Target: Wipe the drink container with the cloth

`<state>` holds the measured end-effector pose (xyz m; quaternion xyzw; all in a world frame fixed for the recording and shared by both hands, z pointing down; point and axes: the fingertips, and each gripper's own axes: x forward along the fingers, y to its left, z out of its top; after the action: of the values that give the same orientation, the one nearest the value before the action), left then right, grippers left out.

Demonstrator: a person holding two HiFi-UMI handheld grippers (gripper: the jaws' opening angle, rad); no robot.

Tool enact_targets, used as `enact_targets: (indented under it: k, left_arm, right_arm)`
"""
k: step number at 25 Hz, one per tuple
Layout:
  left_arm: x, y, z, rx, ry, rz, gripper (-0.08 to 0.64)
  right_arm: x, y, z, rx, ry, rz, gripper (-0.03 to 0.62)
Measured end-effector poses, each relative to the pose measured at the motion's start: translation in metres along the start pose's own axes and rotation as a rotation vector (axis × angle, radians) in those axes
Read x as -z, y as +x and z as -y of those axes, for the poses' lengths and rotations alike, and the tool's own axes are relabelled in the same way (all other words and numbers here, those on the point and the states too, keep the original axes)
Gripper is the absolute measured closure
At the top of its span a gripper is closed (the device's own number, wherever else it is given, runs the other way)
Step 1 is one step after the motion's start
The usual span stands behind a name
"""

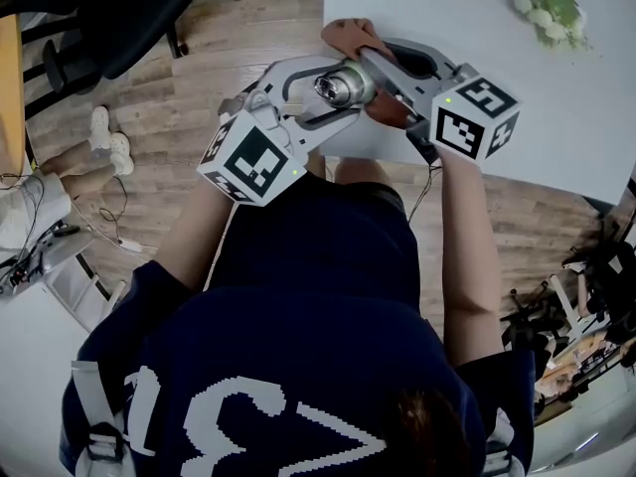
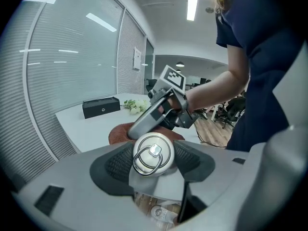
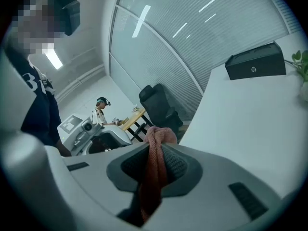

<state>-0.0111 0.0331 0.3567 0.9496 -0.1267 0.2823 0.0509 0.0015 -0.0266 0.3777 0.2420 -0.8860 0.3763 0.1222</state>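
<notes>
White digits, seemingly "31", on the navy shirt

A ceiling strip light shines brightly; 2 gripper views warp at edges.

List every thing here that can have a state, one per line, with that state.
drink container: lid on, clamped by the left gripper.
cloth: bunched, pinched by the right gripper.
left gripper: shut on the drink container.
right gripper: shut on the cloth.
black box: closed, resting on the white table.
</notes>
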Motion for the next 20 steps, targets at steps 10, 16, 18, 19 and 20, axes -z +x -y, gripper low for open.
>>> enact_targets:
  k: [10,16,18,19,20]
  left_arm:
    - [0.002,0.0,0.004,0.016,0.052,-0.012,0.296]
    - [0.001,0.0,0.003,0.015,0.045,-0.012,0.296]
    - [0.002,-0.001,0.003,0.013,0.044,-0.013,0.296]
    - [0.002,-0.001,0.003,0.013,0.046,-0.014,0.296]
    - [0.002,-0.001,0.003,0.013,0.048,-0.014,0.296]
  right_arm:
    - [0.014,-0.003,0.017,-0.041,0.112,-0.082,0.525]
    - [-0.008,-0.002,-0.044,-0.23,0.084,-0.043,0.525]
    - [-0.005,-0.001,-0.045,-0.227,0.07,-0.049,0.525]
    - [-0.003,-0.001,-0.039,-0.214,0.078,-0.046,0.525]
    - [-0.001,-0.001,-0.03,-0.196,0.096,-0.039,0.525]
